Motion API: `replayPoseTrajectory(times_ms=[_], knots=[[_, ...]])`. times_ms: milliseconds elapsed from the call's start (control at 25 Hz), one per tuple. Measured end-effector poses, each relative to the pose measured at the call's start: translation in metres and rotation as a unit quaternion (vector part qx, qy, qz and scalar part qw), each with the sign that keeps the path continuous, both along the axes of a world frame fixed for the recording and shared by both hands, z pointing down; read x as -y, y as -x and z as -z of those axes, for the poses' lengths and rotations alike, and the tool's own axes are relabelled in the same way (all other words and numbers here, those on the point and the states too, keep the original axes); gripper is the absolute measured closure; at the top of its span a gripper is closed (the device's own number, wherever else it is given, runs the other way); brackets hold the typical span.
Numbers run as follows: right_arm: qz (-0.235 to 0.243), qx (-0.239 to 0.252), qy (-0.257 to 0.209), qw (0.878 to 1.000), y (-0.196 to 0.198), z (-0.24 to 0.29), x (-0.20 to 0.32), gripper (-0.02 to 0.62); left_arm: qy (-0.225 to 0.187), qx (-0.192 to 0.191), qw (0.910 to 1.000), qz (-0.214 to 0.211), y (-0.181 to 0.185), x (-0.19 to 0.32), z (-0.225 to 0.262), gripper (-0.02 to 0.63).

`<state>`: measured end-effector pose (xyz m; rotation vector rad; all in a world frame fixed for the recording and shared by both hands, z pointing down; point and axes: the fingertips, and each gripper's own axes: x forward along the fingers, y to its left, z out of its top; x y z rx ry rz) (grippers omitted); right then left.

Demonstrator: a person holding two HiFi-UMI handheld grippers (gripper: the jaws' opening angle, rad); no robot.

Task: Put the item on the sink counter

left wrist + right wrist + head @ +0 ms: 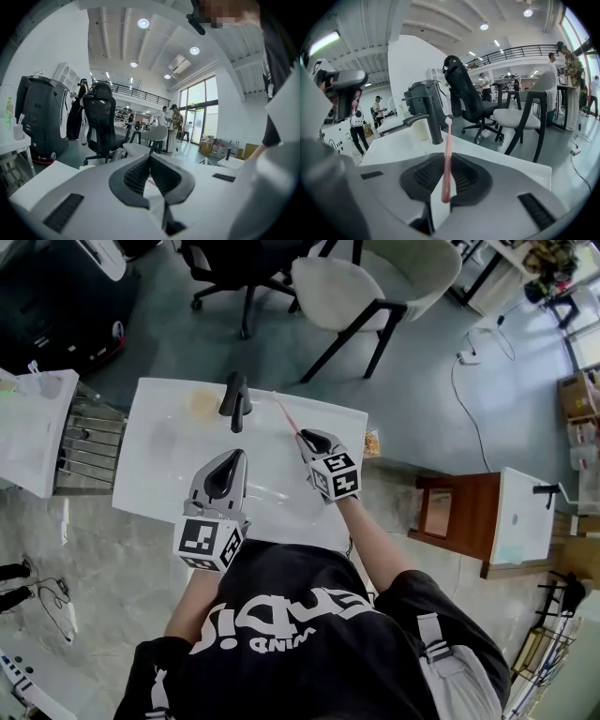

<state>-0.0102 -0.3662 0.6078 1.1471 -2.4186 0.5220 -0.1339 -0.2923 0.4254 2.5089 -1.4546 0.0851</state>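
Note:
A pink toothbrush sticks out forward and upward from my right gripper, which is shut on its handle. It hangs over the white sink counter, just right of the black faucet. The brush head points at the counter's far edge. My left gripper is shut with nothing in it, and sits over the counter's near side in front of the faucet.
A pale cup stands behind the faucet. A metal rack and a white cabinet adjoin the counter's left end. Beyond are a beige chair and a black office chair. A wooden stand is at right.

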Motion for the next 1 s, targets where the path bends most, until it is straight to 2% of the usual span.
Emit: replayPoseTrajectory(times_ms=[1000], knots=[[0.047, -0.068, 0.054, 0.995, 0.014, -0.055, 0.024, 0.534, 0.014, 0.009, 0.9995, 0.026, 0.016, 0.001, -0.008, 0.584]])
